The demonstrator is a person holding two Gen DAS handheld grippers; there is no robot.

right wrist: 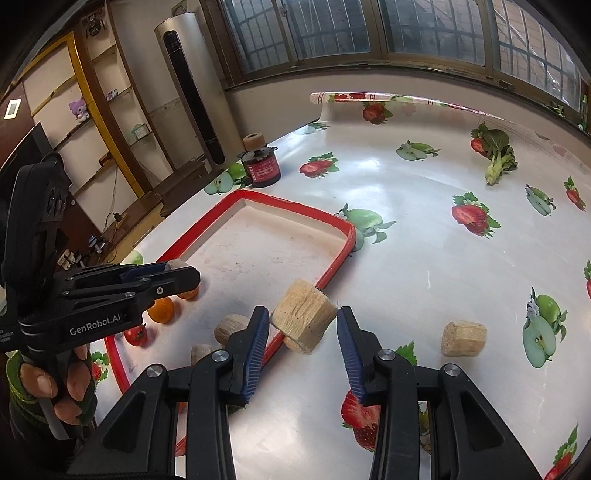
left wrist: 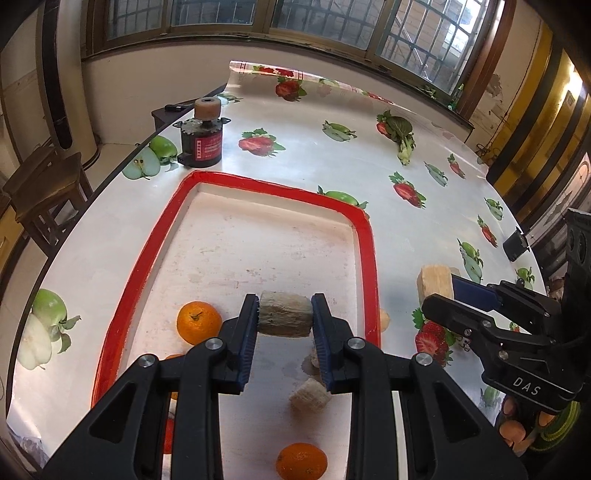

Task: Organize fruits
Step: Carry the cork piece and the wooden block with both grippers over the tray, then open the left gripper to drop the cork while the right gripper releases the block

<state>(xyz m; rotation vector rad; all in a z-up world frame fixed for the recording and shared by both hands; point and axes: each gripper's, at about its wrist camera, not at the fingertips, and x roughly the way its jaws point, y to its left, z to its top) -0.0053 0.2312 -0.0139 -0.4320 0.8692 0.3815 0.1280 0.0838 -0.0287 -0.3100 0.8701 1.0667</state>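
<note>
The left gripper (left wrist: 285, 314) is clamping a fibrous chunk (left wrist: 285, 313) above the red tray (left wrist: 364, 221). The right gripper's (right wrist: 301, 325) fingers are standing open, touching a second chunk (right wrist: 303, 318) over the tray's right rim; a glancing closure risks toppling it onto the surface (right wrist: 406, 258).

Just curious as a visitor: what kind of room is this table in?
Probably a room in someone's home, perhaps a dining area. A fruit-print tablecloth covers the table, a tall standing air conditioner sits by barred windows, and shelves hold a plush toy.
</note>
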